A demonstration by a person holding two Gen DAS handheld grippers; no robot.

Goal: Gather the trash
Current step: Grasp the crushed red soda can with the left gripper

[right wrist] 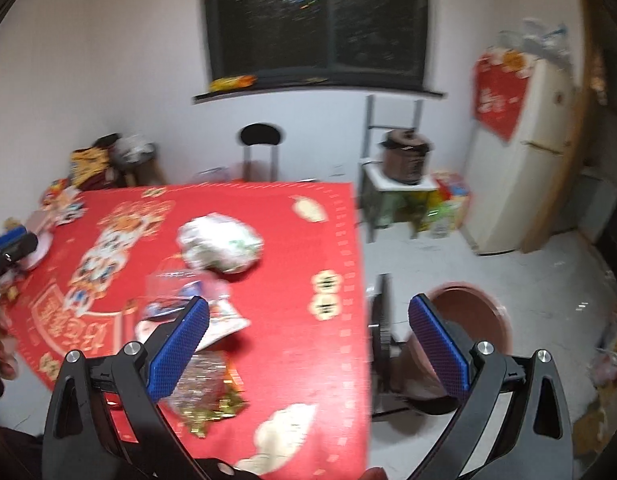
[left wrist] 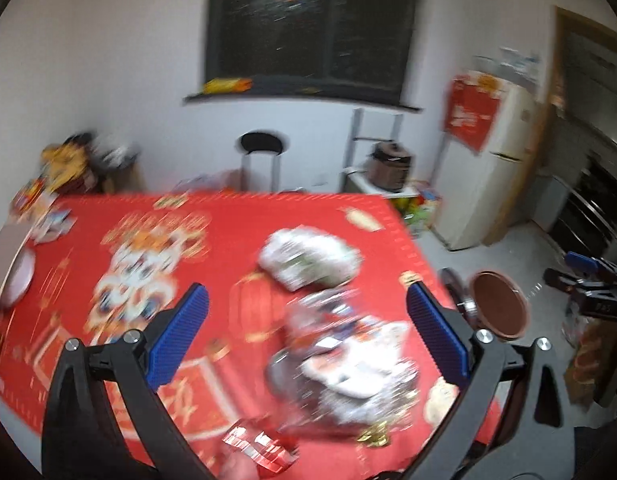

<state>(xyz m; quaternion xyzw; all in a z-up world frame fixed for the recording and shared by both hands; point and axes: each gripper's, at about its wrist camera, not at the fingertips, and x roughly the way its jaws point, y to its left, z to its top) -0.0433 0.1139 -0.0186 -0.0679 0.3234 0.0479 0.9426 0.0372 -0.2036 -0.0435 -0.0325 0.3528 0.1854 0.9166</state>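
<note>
A red printed tablecloth (left wrist: 228, 216) (right wrist: 308, 240) covers the table. On it lies a crumpled white bag (left wrist: 308, 256) (right wrist: 220, 246) and, nearer, a pile of shiny snack wrappers (left wrist: 348, 356) (right wrist: 196, 344). My left gripper (left wrist: 308, 340) hangs open above the wrapper pile, which shows blurred between its blue pads. My right gripper (right wrist: 308, 344) is open over the table's right edge, with its left finger (right wrist: 180, 348) over the wrappers. A brown round bin (left wrist: 498, 304) (right wrist: 464, 320) stands on the floor to the right of the table. A red wrapper (left wrist: 260, 448) lies at the front edge.
A black stool (left wrist: 262, 152) (right wrist: 260, 144) stands behind the table. A brown cooker (right wrist: 406, 156) sits on a low stand beside a cream fridge (right wrist: 520, 160). Clutter and a plate (left wrist: 16, 276) line the table's left side. The right gripper (left wrist: 588, 276) shows at the far right.
</note>
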